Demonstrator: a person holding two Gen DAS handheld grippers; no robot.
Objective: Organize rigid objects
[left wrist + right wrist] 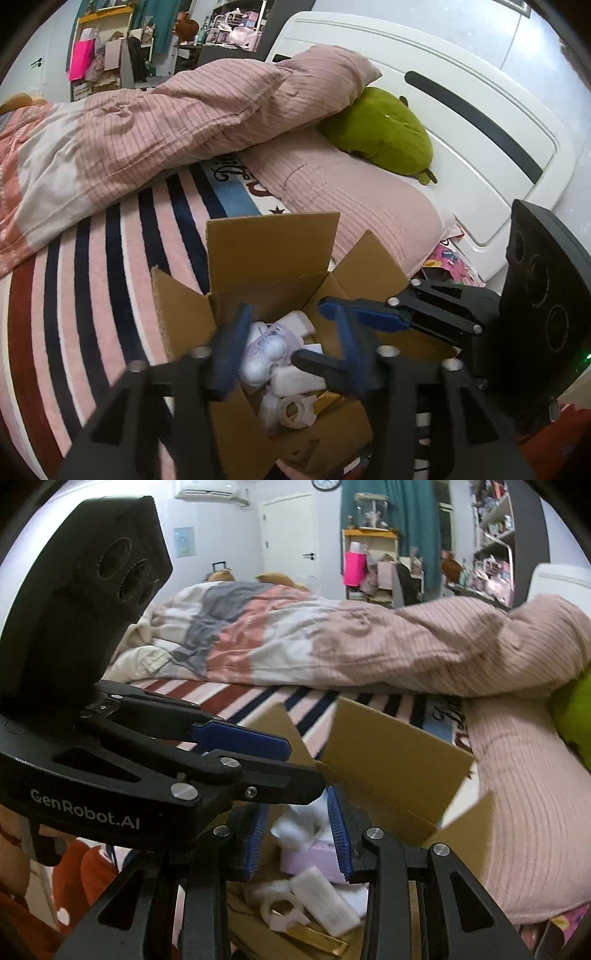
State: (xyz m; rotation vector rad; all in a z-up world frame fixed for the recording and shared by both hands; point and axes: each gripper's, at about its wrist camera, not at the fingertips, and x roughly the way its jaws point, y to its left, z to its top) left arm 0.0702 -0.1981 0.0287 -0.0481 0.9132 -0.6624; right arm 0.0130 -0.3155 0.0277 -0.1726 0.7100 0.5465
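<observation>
Several white and pale-pink plastic items (275, 354) loose inside open cardboard box (273, 251) on striped bedspread (110, 266).
Both grippers over the box: left gripper (291, 350) jaws apart, nothing between; right gripper (299, 834) jaws apart, empty. Pink pillow (362, 206), green plush (384, 133) behind.

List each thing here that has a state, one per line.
Cardboard box: open, flaps up, on the bed.
White items: loose inside the box.
Left gripper: open, empty, above the box.
Right gripper: open, empty, above the box.
Room door: shut.
</observation>
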